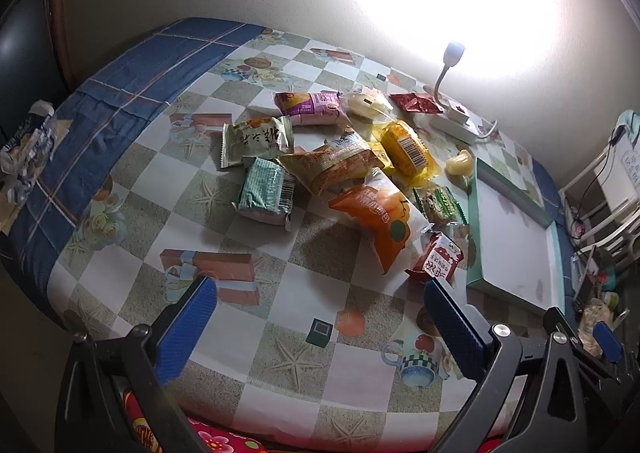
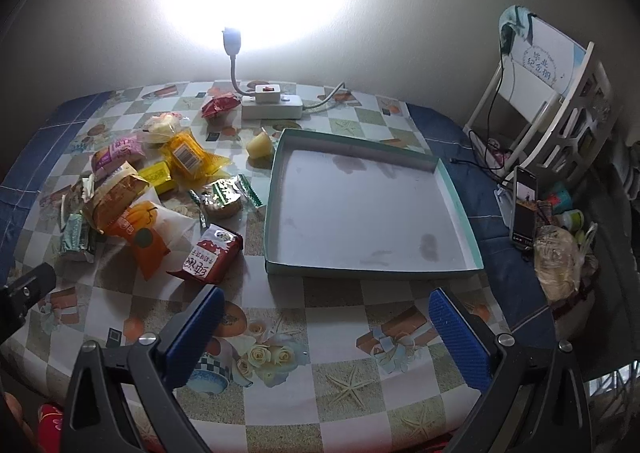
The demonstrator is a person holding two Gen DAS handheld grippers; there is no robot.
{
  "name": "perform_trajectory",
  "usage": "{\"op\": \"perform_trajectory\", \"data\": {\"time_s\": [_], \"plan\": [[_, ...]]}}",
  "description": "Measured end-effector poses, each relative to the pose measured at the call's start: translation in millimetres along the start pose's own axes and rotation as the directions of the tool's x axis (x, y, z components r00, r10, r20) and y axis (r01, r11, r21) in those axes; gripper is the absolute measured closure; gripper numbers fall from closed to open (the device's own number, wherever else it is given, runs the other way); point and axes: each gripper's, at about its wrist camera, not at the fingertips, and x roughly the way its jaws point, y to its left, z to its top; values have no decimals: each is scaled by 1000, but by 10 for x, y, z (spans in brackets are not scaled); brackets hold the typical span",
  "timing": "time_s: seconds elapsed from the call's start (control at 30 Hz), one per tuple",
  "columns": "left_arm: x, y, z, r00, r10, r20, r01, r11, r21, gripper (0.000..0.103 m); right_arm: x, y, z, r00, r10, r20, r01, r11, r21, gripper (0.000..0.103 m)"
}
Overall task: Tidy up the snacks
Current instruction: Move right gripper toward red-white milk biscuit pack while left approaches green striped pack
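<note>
Nothing is put away yet: the tray (image 2: 372, 213) is bare, all snacks (image 2: 160, 189) lie left of it, and the left gripper (image 1: 320, 317) and right gripper (image 2: 326, 327) both gape wide, holding nothing.

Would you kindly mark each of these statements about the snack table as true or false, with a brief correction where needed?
1. The shallow box holds no snacks. True.
2. The right gripper is clamped on a packet. False: its jaws stand open with nothing between them.
3. The red packet lies outside the box, by its near left corner. True.
4. The lamp is switched off. False: it glares brightly on the wall.
5. The left gripper has open jaws holding nothing. True.
6. The orange packet lies inside the box. False: it lies on the tablecloth among the pile.
</note>
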Motion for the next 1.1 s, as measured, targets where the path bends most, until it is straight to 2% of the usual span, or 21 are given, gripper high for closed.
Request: {"op": "perform_trajectory", "data": {"time_s": [0.2,0.37,0.5,0.57,0.6,0.63,0.67,0.8,0.97,1.03,1.1], "plan": [[0,107,2,1000,2,-2,-2,1000,-21,0,-125,100,4,999,-33,29,34,999,-21,0],[42,104,11,999,33,-4,-33,999,-14,0,-114,161,23,999,-13,33,14,999,-45,0],[174,223,76,996,81,-34,-83,995,-59,0,60,178,202,995,99,-4,-100,994,-41,0],[215,309,113,991,131,-37,-134,987,-85,0,234,200,373,979,201,-45,-202,979,-28,0],[243,363,137,987,156,-45,-160,982,-102,0,275,206,421,969,247,-28,-247,969,-11,0],[272,412,162,983,173,-60,-179,977,-117,0,399,222,491,953,296,-56,-296,955,7,0],[306,457,194,981,176,-81,-186,973,-134,0,517,237,528,945,314,-89,-313,949,31,0],[395,514,335,977,167,-129,-190,964,-186,0,891,288,570,913,362,-187,-349,932,99,0],[582,500,550,975,175,-140,-203,954,-222,0,1122,452,584,886,395,-245,-387,919,81,0],[728,497,605,968,185,-170,-223,945,-240,0,1190,479,579,878,397,-268,-391,917,77,0],[836,454,637,956,225,-186,-265,937,-226,0,1238,498,563,867,411,-282,-406,910,80,0]]}}
